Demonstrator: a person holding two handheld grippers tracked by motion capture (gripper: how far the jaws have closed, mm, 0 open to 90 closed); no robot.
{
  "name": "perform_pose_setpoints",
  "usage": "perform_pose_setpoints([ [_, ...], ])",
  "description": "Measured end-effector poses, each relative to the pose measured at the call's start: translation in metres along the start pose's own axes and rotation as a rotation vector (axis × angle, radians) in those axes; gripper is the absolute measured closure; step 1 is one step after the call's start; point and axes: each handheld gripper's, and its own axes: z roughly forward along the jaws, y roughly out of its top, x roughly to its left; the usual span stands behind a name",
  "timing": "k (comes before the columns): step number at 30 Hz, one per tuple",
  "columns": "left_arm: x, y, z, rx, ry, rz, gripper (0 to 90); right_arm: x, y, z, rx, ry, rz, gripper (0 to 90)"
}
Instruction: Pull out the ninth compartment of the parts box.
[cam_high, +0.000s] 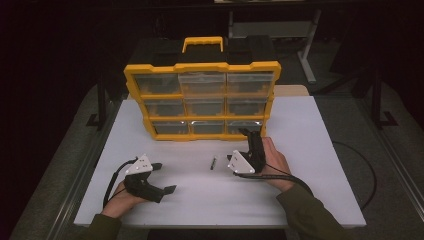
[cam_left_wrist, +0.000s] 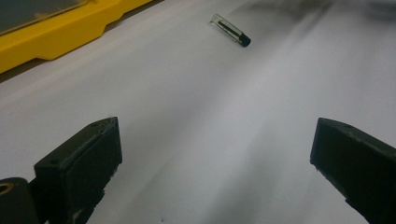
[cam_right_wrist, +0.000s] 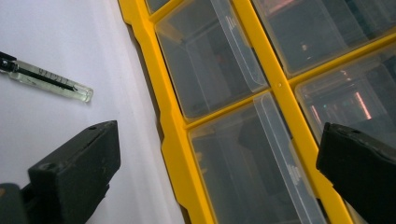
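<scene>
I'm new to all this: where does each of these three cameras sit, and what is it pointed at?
High view: above the table's near side, looking down on the yellow drawer organiser; forearms, left gripper, right gripper show.
Left gripper view: rides the left gripper, facing the white table; open jaws show.
Right gripper view: rides the right gripper, facing the drawers.
All three share the small clear tube.

High view looks down over table (cam_high: 310, 200); gripper views sit low & close, both sharing vial (cam_left_wrist: 230, 30) w/ it.
</scene>
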Motion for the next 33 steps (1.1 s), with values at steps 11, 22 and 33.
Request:
perform_pose_setpoints([
  [11,0.000,0.000,0.000,0.000,0.000,-0.001,1.7,0.004,0.002,0.000,0.002,-0.017,-0.069,0.0],
  [22,0.000,0.000,0.000,0.001,0.002,0.000,1.7,0.006,0.003,-0.001,0.000,-0.038,-0.127,0.0],
  [33,0.000,0.000,0.000,0.000,0.002,-0.001,1.7,0.012,0.003,-0.001,0.015,-0.065,-0.177,0.0],
])
